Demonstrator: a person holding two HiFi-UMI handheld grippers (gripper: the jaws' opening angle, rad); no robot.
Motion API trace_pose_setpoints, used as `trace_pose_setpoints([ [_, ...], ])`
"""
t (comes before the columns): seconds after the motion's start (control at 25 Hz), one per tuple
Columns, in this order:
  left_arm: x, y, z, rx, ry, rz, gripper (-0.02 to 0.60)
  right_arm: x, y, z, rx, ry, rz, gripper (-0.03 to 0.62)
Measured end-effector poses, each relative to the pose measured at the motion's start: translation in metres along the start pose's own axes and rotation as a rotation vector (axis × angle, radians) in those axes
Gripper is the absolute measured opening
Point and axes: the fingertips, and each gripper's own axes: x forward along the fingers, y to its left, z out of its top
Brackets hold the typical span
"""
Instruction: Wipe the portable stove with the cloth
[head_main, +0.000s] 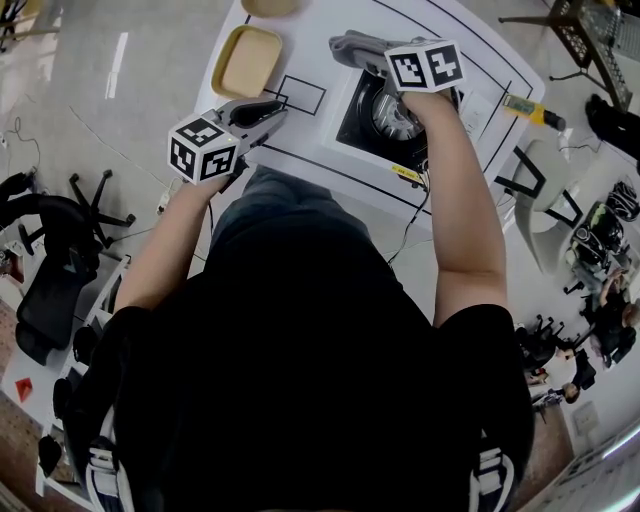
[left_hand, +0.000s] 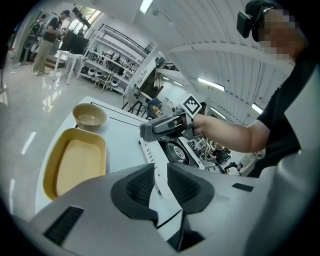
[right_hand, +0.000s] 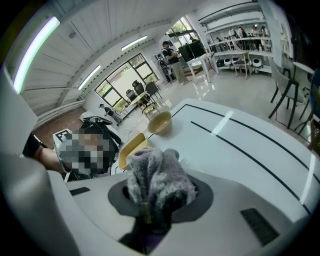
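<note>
Portable stove (head_main: 372, 118) sits on the white table (head_main: 300, 50), and the wiping is not yet begun.
Right gripper (head_main: 338, 46) hovers over the stove's far edge, its jaws clamped on a bunched grey cloth (right_hand: 157, 175). Left gripper (head_main: 277, 110) is beside the stove, jaws closed together on nothing. For a good wipe, I judge the cloth must come down until it presses on the top plate, then go in steady strokes around the burner. Only the right gripper view shows the cloth. The left gripper view shows the burner from the side, and the head view shows where both grippers stand.
</note>
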Motion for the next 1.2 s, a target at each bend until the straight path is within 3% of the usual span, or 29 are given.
trace_pose_setpoints([
  [0.24, 0.007, 0.000, -0.002, -0.003, 0.021, -0.011, 0.091, -0.002, -0.016, 0.015, 0.037, -0.054, -0.015, 0.114],
  [0.56, 0.021, -0.003, 0.000, 0.000, 0.051, -0.032, 0.092, -0.019, -0.047, 0.023, 0.201, -0.172, 0.017, 0.114],
  [1.2, 0.058, -0.033, -0.005, 0.035, 0.110, -0.080, 0.097, -0.111, -0.127, -0.055, 0.389, -0.249, -0.112, 0.114],
])
